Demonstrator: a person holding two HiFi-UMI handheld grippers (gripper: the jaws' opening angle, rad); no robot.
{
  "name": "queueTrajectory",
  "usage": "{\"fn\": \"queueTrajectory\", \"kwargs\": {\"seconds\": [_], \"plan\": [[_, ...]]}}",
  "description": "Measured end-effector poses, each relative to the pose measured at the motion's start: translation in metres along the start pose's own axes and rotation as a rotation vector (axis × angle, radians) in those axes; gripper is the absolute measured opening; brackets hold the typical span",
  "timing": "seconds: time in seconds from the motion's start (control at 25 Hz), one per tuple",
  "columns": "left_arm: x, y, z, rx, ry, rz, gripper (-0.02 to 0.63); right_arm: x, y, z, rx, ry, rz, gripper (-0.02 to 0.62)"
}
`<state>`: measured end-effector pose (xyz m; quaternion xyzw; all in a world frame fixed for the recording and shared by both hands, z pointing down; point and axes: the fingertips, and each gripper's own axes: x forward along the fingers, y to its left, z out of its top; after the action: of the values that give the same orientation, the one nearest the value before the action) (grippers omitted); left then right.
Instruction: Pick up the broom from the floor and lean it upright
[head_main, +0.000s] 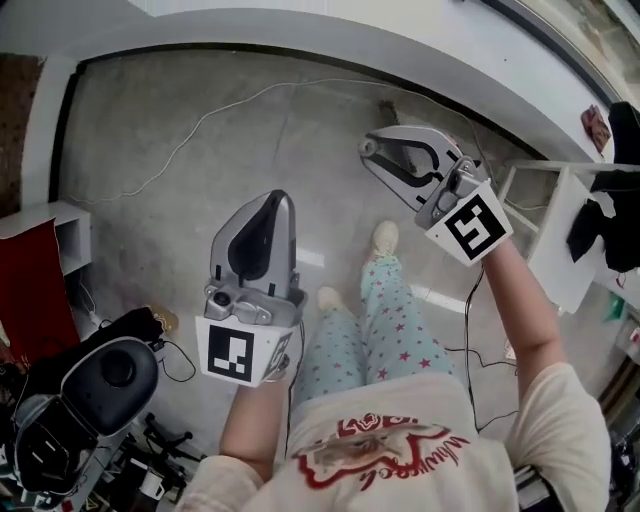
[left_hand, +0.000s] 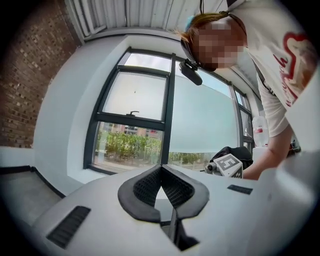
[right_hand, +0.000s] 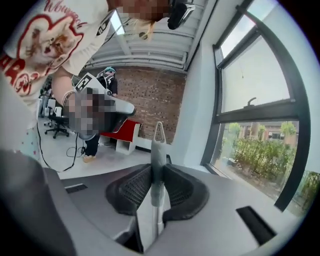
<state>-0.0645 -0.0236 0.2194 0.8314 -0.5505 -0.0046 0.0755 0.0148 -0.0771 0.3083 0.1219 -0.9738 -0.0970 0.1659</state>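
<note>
The broom (right_hand: 159, 142) sits in the right tool (right_hand: 157, 176). Its grey handle runs up between the two pads, and its looped end pokes out just past the tips. The right tool is clenched on that handle, partly closed, with the pads pressing on both sides. In the head view the right tool (head_main: 372, 150) is raised above the floor (head_main: 200, 180). The left tool (left_hand: 161, 172) is closed, pads meeting at the tips, and holds nothing.

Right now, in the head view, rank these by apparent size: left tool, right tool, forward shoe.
Largest, tied: left tool and right tool. They look alike and nearness differs, so they stay unranked.
Smallest: forward shoe.
</note>
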Motion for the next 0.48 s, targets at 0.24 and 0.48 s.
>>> {"fn": "queueTrajectory", "kwargs": {"seconds": [0.24,0.48], "plan": [[0.088,-0.020,0.022,-0.002,-0.035,-0.021,0.017,-0.024,-0.059,-0.005,0.071,-0.048,0.047,0.095],[0.137,-0.033,0.030,0.007,-0.038,-0.071,0.017,-0.028,-0.091,-0.007,0.116,-0.096,0.123,0.095]]}}
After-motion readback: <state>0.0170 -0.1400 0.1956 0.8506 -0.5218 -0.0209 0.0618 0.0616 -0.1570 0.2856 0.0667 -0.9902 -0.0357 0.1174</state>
